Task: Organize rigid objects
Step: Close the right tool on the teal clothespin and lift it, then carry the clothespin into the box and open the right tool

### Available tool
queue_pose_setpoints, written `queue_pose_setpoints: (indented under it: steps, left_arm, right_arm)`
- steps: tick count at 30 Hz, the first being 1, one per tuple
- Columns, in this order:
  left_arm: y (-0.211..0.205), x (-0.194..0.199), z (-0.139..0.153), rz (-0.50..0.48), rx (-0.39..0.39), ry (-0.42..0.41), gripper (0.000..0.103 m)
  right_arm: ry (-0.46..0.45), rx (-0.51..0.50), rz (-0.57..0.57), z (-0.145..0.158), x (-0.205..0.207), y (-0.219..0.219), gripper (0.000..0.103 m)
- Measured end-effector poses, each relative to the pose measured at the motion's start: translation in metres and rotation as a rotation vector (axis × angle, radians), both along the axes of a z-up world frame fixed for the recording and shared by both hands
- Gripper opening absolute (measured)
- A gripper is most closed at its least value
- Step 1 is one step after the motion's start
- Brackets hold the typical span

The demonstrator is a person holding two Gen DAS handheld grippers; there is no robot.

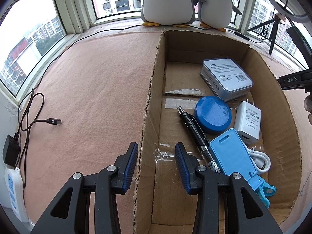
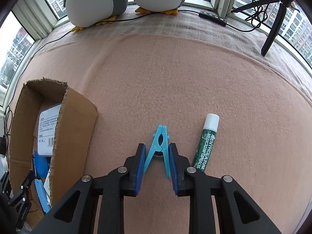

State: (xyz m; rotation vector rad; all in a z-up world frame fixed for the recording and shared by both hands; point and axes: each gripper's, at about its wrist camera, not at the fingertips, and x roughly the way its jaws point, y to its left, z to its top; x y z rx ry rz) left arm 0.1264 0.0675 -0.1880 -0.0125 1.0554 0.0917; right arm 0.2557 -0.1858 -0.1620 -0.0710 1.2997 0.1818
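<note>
A cardboard box (image 1: pixel 150 105) lies on the pink cloth and holds a grey tin (image 1: pixel 226 78), a blue round lid (image 1: pixel 213 114), a black pen (image 1: pixel 197 136), a white charger (image 1: pixel 247 124), a light blue phone stand (image 1: pixel 234 154) and a white cable (image 1: pixel 261 159). My left gripper (image 1: pixel 157 152) is open, its jaws on either side of the box's left wall. My right gripper (image 2: pixel 157 152) has its fingers on either side of a blue clothespin (image 2: pixel 159 146) lying on the cloth, touching its two legs. A green lip balm stick (image 2: pixel 205 144) lies just right of it. The box (image 2: pixel 74 117) sits to the left.
Two penguin plush toys (image 1: pixel 169 2) sit at the window. A USB cable (image 1: pixel 51 121) and a power strip (image 1: pixel 13 191) lie at the left. A black tripod (image 2: pixel 273 31) and a black remote (image 2: pixel 212 17) stand at the back right.
</note>
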Motion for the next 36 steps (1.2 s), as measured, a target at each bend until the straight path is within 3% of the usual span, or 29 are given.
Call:
queue_pose_setpoints:
  steps: [10,20,25,36]
  left_arm:
    - [0.0,-0.001,0.0,-0.004,0.008,-0.004,0.043]
    - [-0.001,-0.001,0.0,-0.006,0.012,-0.005,0.043]
    - [-0.002,-0.002,0.001,-0.008,0.017,-0.006,0.043]
    - [-0.002,-0.002,0.002,-0.013,0.022,-0.006,0.043]
  right_arm:
    - [-0.087,0.068,0.01,0.042,-0.043,0.004,0.021]
    - [-0.178,0.157,0.092,0.082,-0.097,0.039,0.021]
    - [-0.207,0.166,0.177,0.084,-0.124,0.069,0.021]
    - [-0.203,0.071,0.311,0.057,-0.15,0.116,0.021]
